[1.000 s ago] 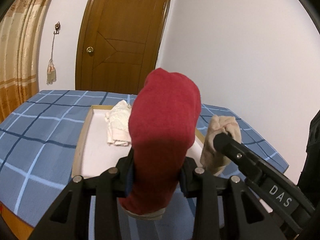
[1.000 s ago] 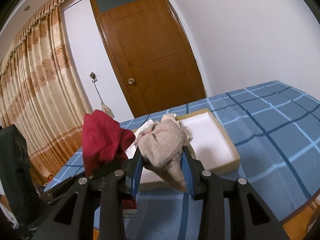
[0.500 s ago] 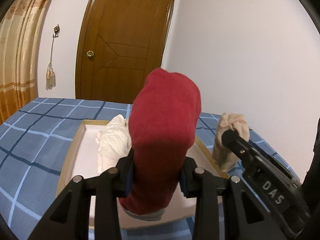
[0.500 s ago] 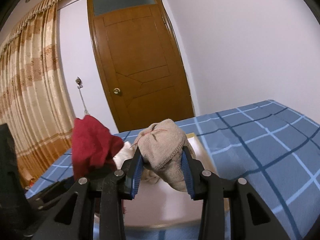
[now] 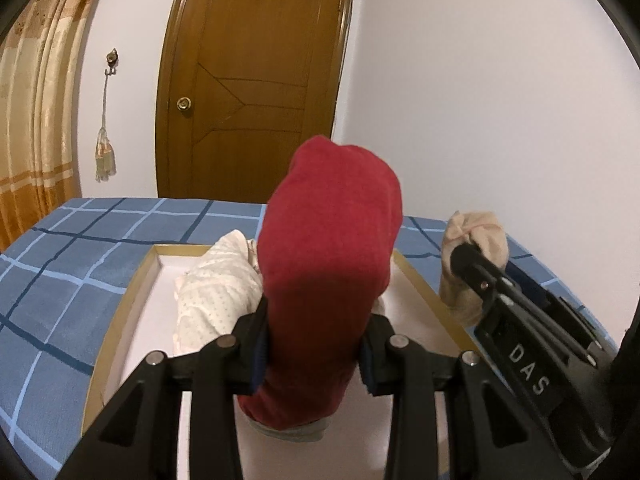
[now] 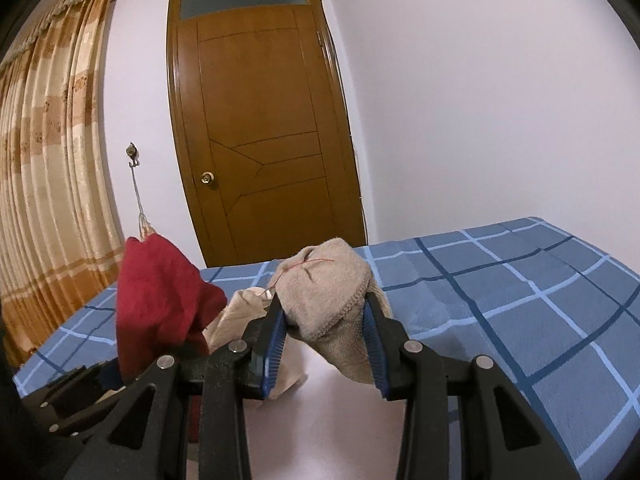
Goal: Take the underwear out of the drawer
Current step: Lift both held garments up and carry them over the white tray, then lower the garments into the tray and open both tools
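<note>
My left gripper (image 5: 314,344) is shut on a rolled red underwear (image 5: 328,260), held upright above the drawer tray (image 5: 120,320). A white dotted underwear (image 5: 216,296) lies inside the tray, just left of the red one. At the right of the left wrist view, the right gripper (image 5: 464,258) carries a beige underwear (image 5: 476,240). In the right wrist view my right gripper (image 6: 324,336) is shut on that beige underwear (image 6: 332,292), with the red underwear (image 6: 160,296) at its left and the white underwear (image 6: 236,316) between them.
The shallow wood-rimmed tray with a white floor rests on a blue checked bedspread (image 5: 80,248). A brown door (image 6: 260,120) stands behind, curtains (image 6: 48,180) hang at the left, and a white wall (image 5: 500,100) runs along the right.
Both grippers have moved forward over the tray with their underwear still held. The tray and the white underwear now sit closer and lower in both views.
</note>
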Available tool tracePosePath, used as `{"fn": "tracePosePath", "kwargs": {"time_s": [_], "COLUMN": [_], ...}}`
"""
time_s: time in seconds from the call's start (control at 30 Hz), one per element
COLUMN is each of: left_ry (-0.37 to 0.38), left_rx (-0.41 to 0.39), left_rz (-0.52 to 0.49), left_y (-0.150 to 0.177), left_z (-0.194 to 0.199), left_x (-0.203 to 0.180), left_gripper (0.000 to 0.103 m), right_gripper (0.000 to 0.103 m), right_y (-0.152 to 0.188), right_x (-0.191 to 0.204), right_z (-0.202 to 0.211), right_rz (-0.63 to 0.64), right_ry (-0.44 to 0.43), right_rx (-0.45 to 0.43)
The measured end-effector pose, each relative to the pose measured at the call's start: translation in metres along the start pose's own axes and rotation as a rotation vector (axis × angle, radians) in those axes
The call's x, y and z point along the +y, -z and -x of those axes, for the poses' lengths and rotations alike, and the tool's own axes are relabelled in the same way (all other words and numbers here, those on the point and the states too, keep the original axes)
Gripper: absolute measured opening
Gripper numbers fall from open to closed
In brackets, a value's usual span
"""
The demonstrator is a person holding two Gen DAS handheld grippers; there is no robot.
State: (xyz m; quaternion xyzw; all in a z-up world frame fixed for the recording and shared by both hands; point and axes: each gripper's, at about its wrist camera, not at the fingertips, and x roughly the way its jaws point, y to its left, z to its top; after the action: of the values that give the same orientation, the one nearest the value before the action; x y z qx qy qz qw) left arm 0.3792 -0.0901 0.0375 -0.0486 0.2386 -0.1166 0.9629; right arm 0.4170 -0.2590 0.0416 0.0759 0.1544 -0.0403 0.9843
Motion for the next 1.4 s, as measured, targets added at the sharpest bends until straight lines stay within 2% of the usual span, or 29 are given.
{"fn": "tracePosePath", "kwargs": {"time_s": [0.5, 0.63, 0.7, 0.73, 0.9, 1.0, 1.13, 1.27, 1.4], "left_ry": [-0.070, -0.109, -0.138, -0.151, -0.168, -0.179, -0.172, -0.166, -0.164], "left_rx": [0.002, 0.005, 0.020, 0.034, 0.066, 0.068, 0.072, 0.054, 0.044], "left_rz": [-0.021, -0.014, 0.005, 0.020, 0.039, 0.036, 0.037, 0.042, 0.032], "left_y": [-0.008, -0.009, -0.009, -0.009, -0.009, -0.008, -0.007, -0.007, -0.008], "left_z": [-0.030, -0.032, -0.034, -0.037, -0.045, -0.045, -0.046, -0.042, -0.041], "left_x": [0.000, 0.001, 0.005, 0.008, 0.012, 0.011, 0.011, 0.012, 0.011], "left_gripper": [0.035, 0.049, 0.069, 0.073, 0.074, 0.078, 0.087, 0.096, 0.097], "right_gripper": [0.040, 0.040, 0.041, 0.042, 0.042, 0.044, 0.062, 0.073, 0.074], "right_y": [-0.003, -0.004, -0.004, -0.004, -0.004, -0.004, -0.003, -0.003, -0.004], "right_x": [0.006, 0.007, 0.006, 0.005, 0.003, 0.002, -0.001, -0.002, -0.001], "right_z": [-0.026, -0.029, -0.032, -0.034, -0.047, -0.048, -0.051, -0.048, -0.043], "right_rz": [0.020, 0.014, 0.009, 0.005, -0.002, -0.004, -0.017, -0.024, -0.022], "right_ry": [0.024, 0.020, 0.015, 0.014, -0.003, -0.009, -0.031, -0.057, -0.053], "right_rx": [0.011, 0.021, 0.036, 0.042, 0.096, 0.101, 0.111, 0.093, 0.063]}}
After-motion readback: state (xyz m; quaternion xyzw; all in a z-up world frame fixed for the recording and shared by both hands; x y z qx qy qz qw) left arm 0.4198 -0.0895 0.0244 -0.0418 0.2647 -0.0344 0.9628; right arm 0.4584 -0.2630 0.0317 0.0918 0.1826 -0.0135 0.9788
